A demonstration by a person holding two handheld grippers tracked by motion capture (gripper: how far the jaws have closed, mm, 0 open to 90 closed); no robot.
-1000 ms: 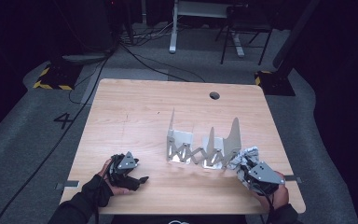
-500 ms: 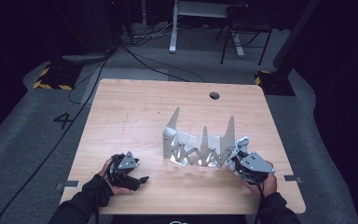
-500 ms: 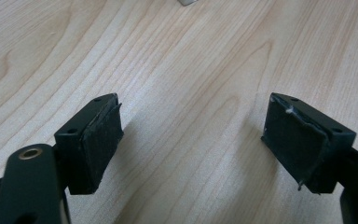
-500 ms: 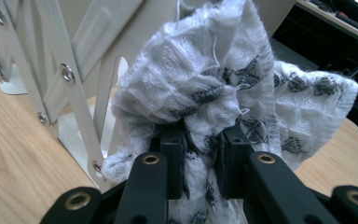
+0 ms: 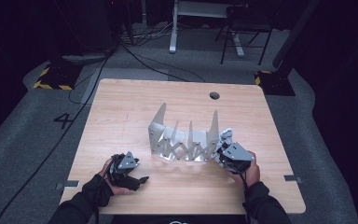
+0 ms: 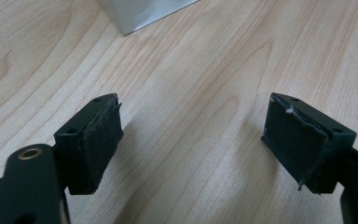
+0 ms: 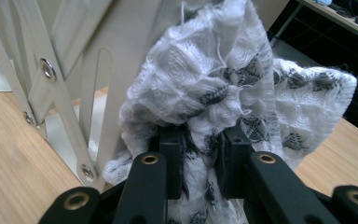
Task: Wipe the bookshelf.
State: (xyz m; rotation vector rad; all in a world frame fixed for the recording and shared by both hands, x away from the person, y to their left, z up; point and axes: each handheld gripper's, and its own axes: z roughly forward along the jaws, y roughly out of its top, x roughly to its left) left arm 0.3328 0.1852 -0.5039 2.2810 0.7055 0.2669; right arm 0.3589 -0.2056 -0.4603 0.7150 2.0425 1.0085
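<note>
1. The right gripper's (image 5: 224, 150) fingers (image 7: 172, 158) are clamped on a bunched white cloth (image 7: 214, 88) with dark checks.
2. The left gripper (image 5: 137, 179) rests at the near left of the tabletop (image 5: 121, 107); its fingers (image 6: 98, 140) stand wide, with nothing between them.
3. A metal folding rack (image 5: 184, 137) stands mid-tabletop, its long axis running left to right.
4. The cloth sits at the rack's right end, touching or nearly so, which makes the right hand the nearer one. The rack's upright prongs lie just left of it.

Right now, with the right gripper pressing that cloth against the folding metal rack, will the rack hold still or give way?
The rack looks thin, so probably light: it may slide. Its riveted scissor links suggest it folds under a sideways push. The cloth is bunched and limp, so it likely cushions little.
</note>
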